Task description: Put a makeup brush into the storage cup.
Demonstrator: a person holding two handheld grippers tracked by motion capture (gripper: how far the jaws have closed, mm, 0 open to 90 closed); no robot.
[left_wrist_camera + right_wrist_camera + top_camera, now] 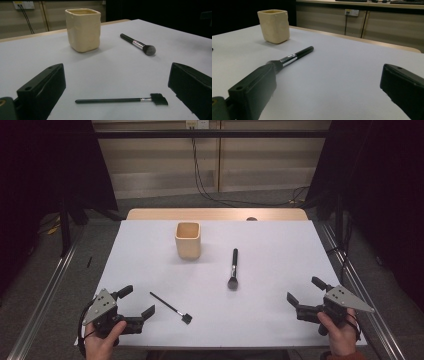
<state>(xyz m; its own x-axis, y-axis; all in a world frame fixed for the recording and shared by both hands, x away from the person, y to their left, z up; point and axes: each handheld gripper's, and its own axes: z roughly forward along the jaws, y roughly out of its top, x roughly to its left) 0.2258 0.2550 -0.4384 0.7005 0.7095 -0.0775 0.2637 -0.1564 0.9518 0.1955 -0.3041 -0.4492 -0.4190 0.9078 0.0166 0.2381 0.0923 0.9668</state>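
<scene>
Resting at the worktop's (280,245) near edge, the left tongs (138,302) gape empty, the thin comb brush (170,308) lying just ahead between their jaws. Its slim handle could roll away if nudged. Farther right, the powder brush (233,268) lies ahead of the right tongs (305,296), likewise spread and empty.

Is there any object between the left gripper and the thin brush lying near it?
Nothing visible. The left gripper is open, and only bare table separates it from the thin brush. The cup and the thick brush lie farther away.
</scene>
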